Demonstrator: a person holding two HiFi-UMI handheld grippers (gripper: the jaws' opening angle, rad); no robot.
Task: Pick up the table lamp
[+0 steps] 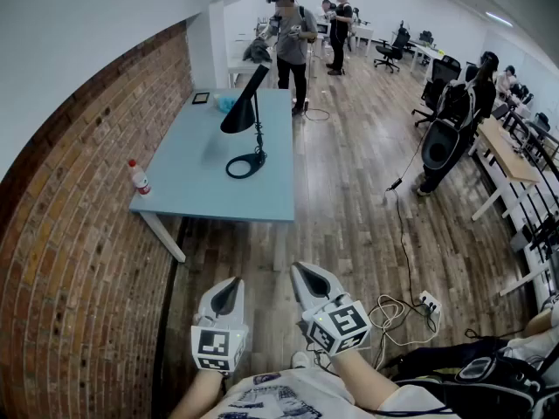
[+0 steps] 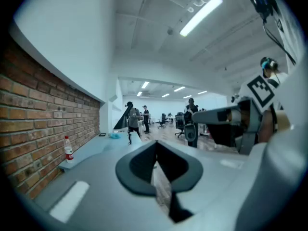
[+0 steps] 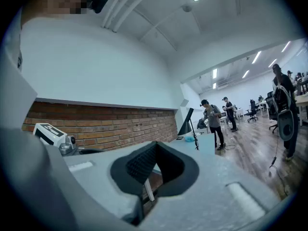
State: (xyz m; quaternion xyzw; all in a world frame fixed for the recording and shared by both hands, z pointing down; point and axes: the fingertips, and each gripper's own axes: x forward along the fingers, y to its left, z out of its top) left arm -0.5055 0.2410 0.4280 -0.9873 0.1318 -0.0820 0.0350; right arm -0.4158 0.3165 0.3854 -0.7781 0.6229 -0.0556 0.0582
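On the pale blue table (image 1: 196,186), toward its right long edge and past the midpoint, stands the table lamp (image 1: 242,112): black, tilted cone shade, thin stem, flat open-ring base resting on the tabletop. Upright, untouched. A water bottle (image 1: 138,178) stands at the near left corner by the brick wall (image 1: 79,234), well apart from the lamp. People stand beyond the table's far end.

Left gripper (image 1: 231,288): jaws pressed together, nothing between them. Right gripper (image 1: 306,278): same, closed and empty. Both are held low in front of the body, over the wood floor, well short of the table's near edge. Both gripper views have the lamp small and far off.

Step in hand, as I judge it: the approach. Nothing of the pick is done yet.

Notes for doing it well:
- Walk in along the table's right side; the lamp sits nearer that edge, so the right gripper looks like the natural one.
- Spread the jaws before arriving, not at the lamp.
- Target the stem, low, just above the ring. The base is likely too flat to pinch, and the shade too wide and sloped.
- Bring the jaws in level, one on each side of the stem, then close.
- The shade leans out to one side, so expect the lamp to want to swivel in the grip; the left gripper could steady it.
- Cannot tell whether a cord trails off; lift slowly and straight up.
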